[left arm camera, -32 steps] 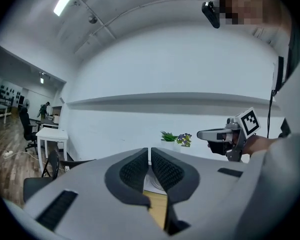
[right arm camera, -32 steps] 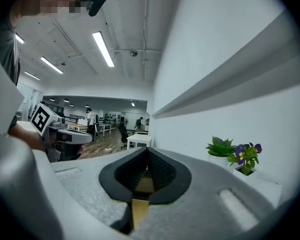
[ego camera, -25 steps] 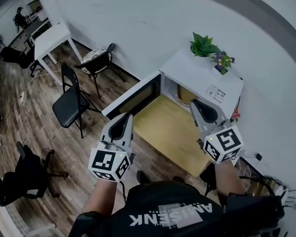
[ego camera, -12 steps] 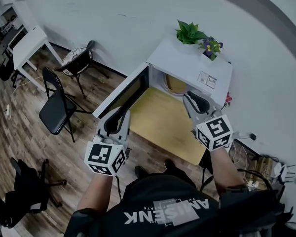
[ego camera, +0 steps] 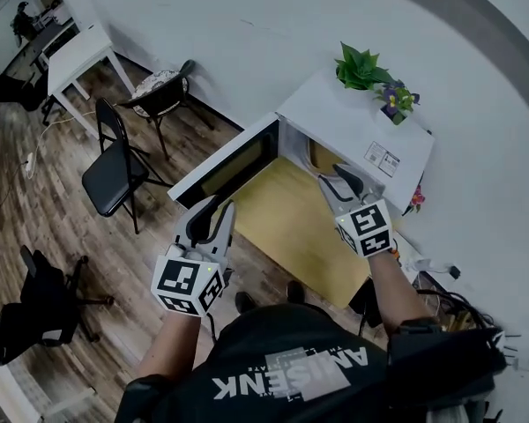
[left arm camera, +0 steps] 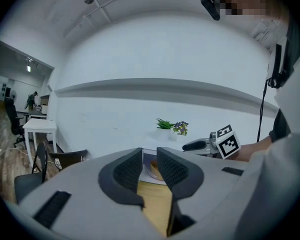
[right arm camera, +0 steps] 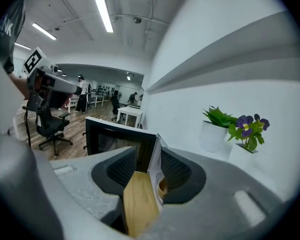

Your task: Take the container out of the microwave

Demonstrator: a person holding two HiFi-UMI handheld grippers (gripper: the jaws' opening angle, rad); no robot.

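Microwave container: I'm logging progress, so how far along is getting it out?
Done: the microwave door stands open. In hand: the right tool is in front of the opening, its jaws opening with nothing between them. Left to do: the container sits inside the microwave, ungripped; it has to be grasped and brought out. The left tool is open and empty, near the door.

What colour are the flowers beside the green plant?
The flowers are purple, clearest in the right gripper view.
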